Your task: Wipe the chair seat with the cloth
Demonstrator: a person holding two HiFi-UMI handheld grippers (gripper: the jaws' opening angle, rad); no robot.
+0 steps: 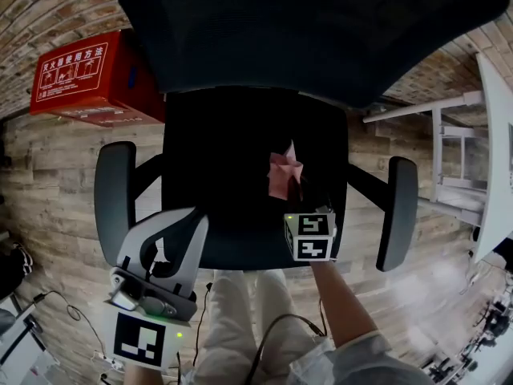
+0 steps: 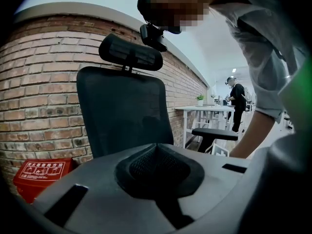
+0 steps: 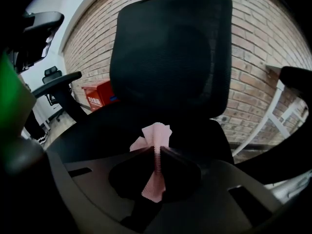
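Observation:
A black office chair fills the head view, its seat (image 1: 228,167) dark below a mesh backrest (image 1: 321,22). My right gripper (image 1: 295,189) hovers over the seat's right half, shut on a pink cloth (image 1: 283,174). In the right gripper view the cloth (image 3: 156,136) is pinched between the closed jaws and sticks out above and below them. My left gripper (image 1: 191,219) is held at the seat's front left corner, jaws shut with nothing between them. The left gripper view looks up at the backrest (image 2: 124,108) and headrest (image 2: 130,53).
Grey armrests (image 1: 115,199) (image 1: 398,211) flank the seat. A red box (image 1: 84,74) stands by the brick wall at the left. A white table frame (image 1: 473,143) is at the right. My legs are below the seat's front edge. Another person (image 2: 238,104) stands far off.

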